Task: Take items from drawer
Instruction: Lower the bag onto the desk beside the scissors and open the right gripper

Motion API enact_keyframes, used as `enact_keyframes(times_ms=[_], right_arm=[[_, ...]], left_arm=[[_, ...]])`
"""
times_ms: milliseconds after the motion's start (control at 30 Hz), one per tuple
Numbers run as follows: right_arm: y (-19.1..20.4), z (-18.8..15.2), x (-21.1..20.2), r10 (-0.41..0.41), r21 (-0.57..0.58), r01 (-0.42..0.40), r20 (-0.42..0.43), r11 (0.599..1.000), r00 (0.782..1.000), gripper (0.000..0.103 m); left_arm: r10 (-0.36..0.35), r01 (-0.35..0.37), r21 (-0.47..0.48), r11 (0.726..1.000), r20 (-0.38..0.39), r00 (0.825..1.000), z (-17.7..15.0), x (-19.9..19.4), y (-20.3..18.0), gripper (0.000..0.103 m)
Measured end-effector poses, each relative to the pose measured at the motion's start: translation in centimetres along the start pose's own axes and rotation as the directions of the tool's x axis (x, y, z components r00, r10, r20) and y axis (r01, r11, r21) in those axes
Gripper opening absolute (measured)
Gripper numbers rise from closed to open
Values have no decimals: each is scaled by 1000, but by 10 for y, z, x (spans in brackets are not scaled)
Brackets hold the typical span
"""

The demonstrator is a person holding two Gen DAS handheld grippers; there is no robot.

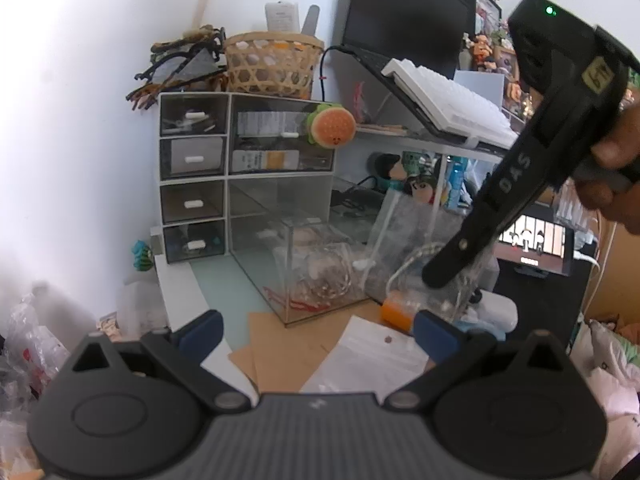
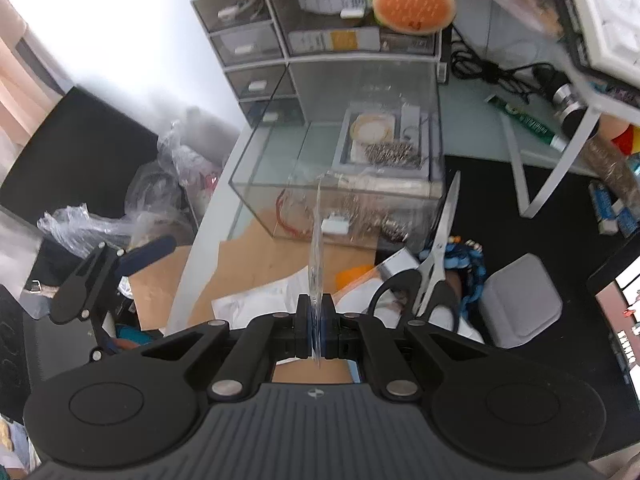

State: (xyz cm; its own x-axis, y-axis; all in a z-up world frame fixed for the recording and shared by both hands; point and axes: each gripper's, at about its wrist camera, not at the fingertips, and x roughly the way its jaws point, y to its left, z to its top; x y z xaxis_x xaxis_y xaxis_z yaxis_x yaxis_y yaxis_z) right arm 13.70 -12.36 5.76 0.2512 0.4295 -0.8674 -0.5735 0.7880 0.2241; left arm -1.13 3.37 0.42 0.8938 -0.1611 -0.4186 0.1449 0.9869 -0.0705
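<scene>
A clear plastic drawer stands pulled out of the white drawer unit onto the desk, with chains and small packets inside. My right gripper is shut on a clear plastic bag, seen edge-on, held in front of the drawer. In the left wrist view that bag hangs to the right of the drawer, pinched by the right gripper, which a hand holds. My left gripper is open and holds nothing, low in front of the drawer.
Brown card sheets and a white packet lie on the desk before the drawer. Scissors and a grey pouch lie to the right. A shelf with a laptop and keyboard overhangs. Crumpled plastic bags are at left.
</scene>
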Motion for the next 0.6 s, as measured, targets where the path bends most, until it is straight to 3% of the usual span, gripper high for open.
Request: enact_keyframes(times_ms=[600], right_arm=[[-4,0,38,31,33,-30,-45,999,998,4]], left_arm=[[6,-6,-17,1000,-19,1000,-3,4,9,103]])
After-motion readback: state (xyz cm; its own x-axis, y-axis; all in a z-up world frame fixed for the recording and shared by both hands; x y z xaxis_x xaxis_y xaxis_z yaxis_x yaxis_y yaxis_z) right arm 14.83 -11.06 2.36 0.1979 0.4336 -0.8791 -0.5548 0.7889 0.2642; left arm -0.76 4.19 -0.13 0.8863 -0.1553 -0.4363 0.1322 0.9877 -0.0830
